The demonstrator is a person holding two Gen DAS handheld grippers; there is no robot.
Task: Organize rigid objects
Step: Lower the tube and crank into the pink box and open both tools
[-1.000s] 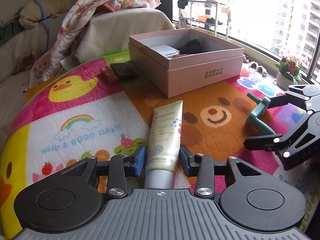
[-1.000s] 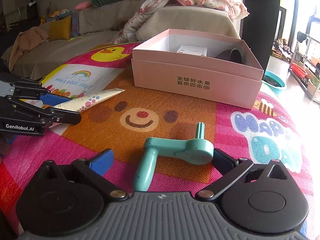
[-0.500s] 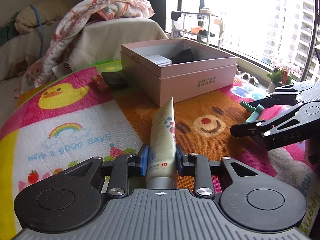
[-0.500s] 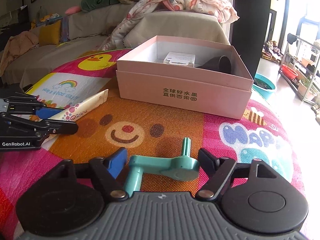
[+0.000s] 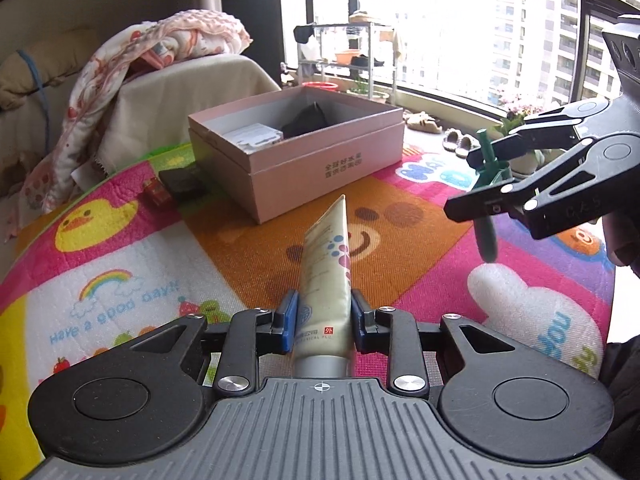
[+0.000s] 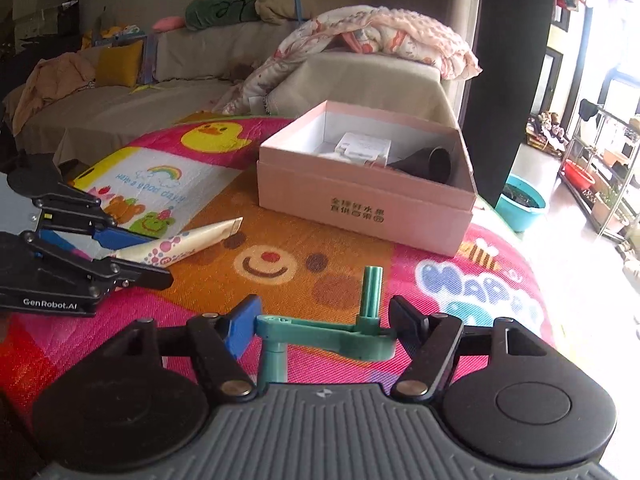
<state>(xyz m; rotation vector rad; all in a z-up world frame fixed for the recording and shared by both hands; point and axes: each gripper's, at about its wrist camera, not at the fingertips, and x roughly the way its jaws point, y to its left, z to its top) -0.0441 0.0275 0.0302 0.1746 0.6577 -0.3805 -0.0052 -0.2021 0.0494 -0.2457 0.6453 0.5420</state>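
Note:
My left gripper (image 5: 323,316) is shut on a cream tube (image 5: 326,276) and holds it above the play mat, its crimped end pointing at the pink box (image 5: 320,168). It also shows in the right wrist view (image 6: 120,256) with the tube (image 6: 188,242). My right gripper (image 6: 322,324) is shut on a teal crank handle (image 6: 328,334), lifted off the mat. In the left wrist view the right gripper (image 5: 476,178) holds the handle (image 5: 488,200) at the right. The pink box (image 6: 360,204) is open and holds a white packet (image 6: 364,148) and a dark cone (image 6: 428,164).
A colourful play mat (image 5: 120,260) covers the surface. A small red toy (image 5: 156,196) and a dark flat item (image 5: 182,182) lie left of the box. A sofa with a blanket (image 6: 368,36) stands behind. A teal basin (image 6: 522,202) sits on the floor at the right.
Both grippers closed on their objects and rose from the mat: the left lifted the tube, the right lifted the teal handle. The box now looks farther below.

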